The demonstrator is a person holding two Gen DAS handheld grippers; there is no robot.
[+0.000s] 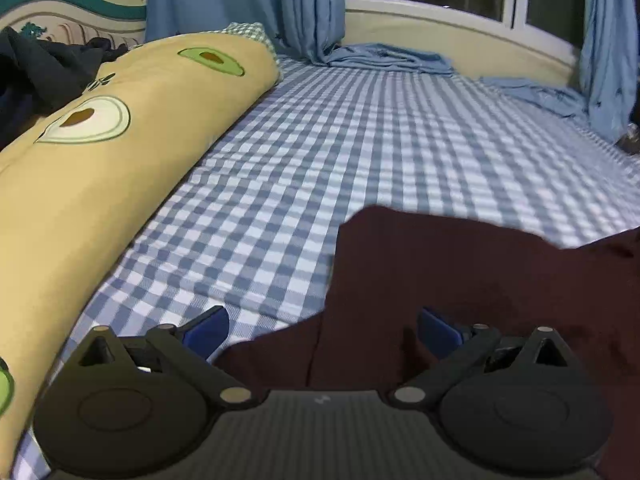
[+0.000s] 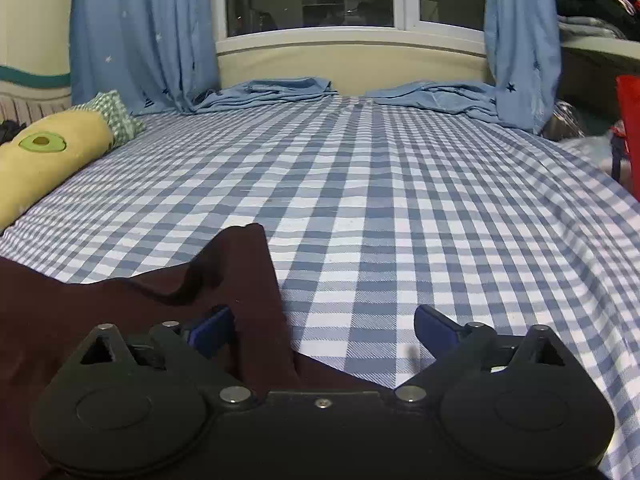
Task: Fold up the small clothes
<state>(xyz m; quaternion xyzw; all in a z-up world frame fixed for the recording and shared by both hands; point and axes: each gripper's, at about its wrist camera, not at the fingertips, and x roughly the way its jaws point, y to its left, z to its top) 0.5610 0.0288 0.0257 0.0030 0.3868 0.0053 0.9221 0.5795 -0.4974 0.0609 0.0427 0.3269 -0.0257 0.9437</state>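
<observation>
A dark maroon garment [image 1: 460, 280] lies on the blue-and-white checked bed sheet [image 1: 340, 152]. In the left wrist view it fills the lower right. My left gripper [image 1: 322, 334] is open, its blue pads wide apart, over the garment's left edge. In the right wrist view the garment [image 2: 100, 320] fills the lower left, with a raised corner [image 2: 240, 256] and a dark fold. My right gripper [image 2: 324, 330] is open over the garment's right edge; its left pad is above the cloth, its right pad above the sheet [image 2: 400, 184].
A long yellow avocado-print pillow [image 1: 120, 152] lies along the left side. Dark clothes [image 1: 36, 68] are piled behind it. Blue curtains [image 2: 140, 32] and bunched blue fabric [image 2: 272, 90] line the far edge under the window. A red object [image 2: 630, 128] stands at the right.
</observation>
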